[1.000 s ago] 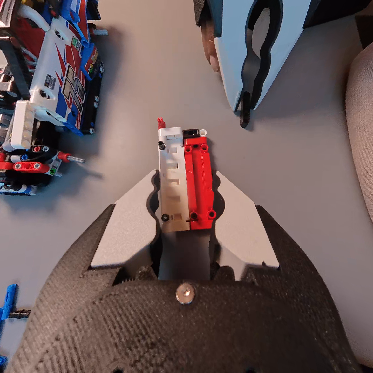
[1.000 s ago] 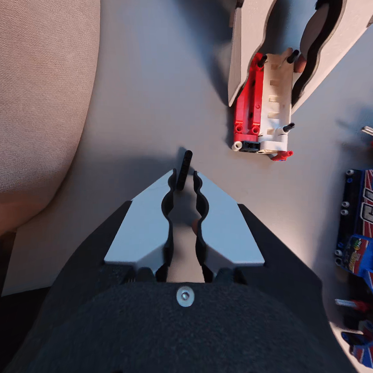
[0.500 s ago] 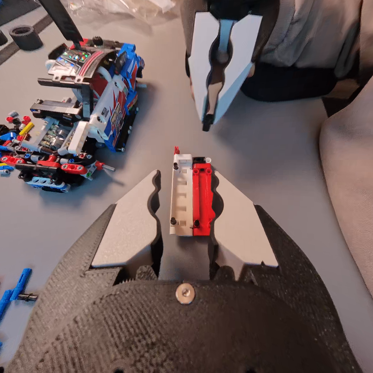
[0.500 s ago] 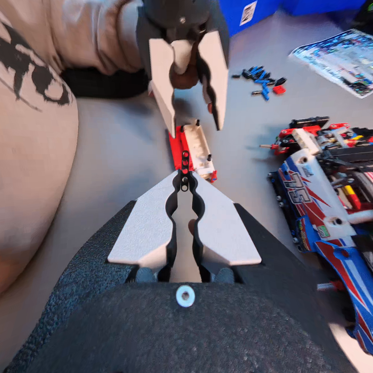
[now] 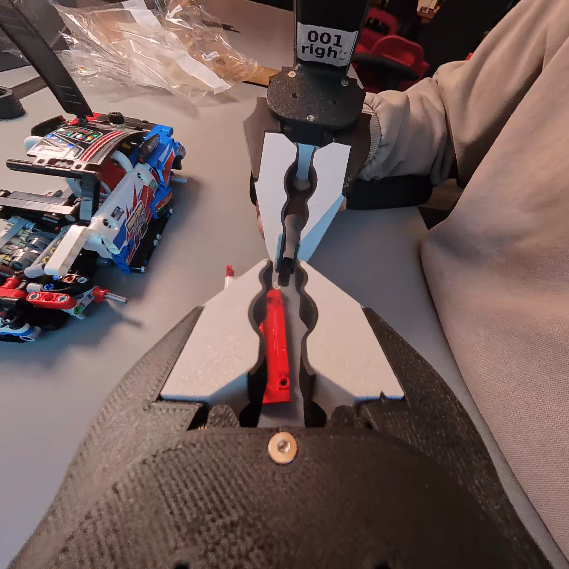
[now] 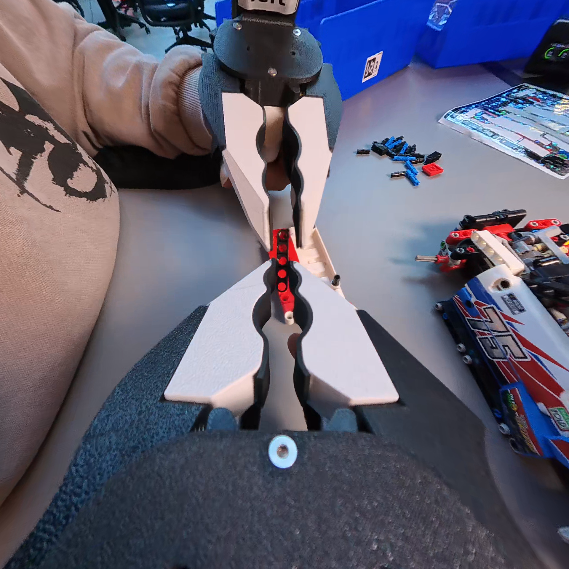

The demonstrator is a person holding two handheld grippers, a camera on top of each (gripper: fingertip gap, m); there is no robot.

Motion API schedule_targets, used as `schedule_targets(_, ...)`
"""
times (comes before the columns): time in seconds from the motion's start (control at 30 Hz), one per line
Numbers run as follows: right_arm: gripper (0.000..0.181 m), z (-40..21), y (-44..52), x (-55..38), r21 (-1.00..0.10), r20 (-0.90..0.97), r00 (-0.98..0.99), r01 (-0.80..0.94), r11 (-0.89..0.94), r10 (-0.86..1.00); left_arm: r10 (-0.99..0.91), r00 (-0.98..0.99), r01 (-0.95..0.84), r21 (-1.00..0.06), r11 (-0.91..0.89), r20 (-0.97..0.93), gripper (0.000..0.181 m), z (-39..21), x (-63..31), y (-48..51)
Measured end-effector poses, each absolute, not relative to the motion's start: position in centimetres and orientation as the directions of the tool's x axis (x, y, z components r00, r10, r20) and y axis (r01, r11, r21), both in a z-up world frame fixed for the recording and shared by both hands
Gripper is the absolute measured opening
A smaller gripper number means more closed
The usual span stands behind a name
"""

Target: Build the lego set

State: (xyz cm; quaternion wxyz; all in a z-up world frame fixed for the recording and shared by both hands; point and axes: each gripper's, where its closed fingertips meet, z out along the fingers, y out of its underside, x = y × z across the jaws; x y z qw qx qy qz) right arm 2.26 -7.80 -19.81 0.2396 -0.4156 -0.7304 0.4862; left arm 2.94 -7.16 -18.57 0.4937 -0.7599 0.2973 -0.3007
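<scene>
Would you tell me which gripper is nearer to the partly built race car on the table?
Neither clearly: the left gripper and right gripper meet tip to tip over the red and white panel, both well off the race car.

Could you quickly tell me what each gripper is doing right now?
Left gripper: shut on the red and white Lego assembly.
Right gripper: shut on a black Technic beam.

The left gripper (image 5: 281,271) hides most of the white panel (image 5: 229,280).
</scene>
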Motion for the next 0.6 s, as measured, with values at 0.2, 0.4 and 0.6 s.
schedule_targets(0.2, 0.004, -19.83, -7.9, 2.49, -0.907, -0.039, -0.545, 0.371, 0.198, 0.838, -0.759, 0.63, -0.149, -0.933, -0.327, 0.165, 0.004, -18.45, 3.26, -7.27)
schedule_targets(0.4, 0.004, -20.08, -7.7, 2.54, -0.902, -0.021, -0.54, 0.373, 0.217, 0.842, -0.764, 0.624, -0.125, -0.944, -0.305, 0.164, 0.019, -17.85, 3.3, -7.32)
schedule_targets(0.6, 0.004, -20.38, -8.03, 2.47, -0.896, 0.004, -0.548, 0.37, 0.246, 0.836, -0.778, 0.606, -0.156, -0.935, -0.317, 0.163, 0.005, -18.55, 3.91, -7.6)
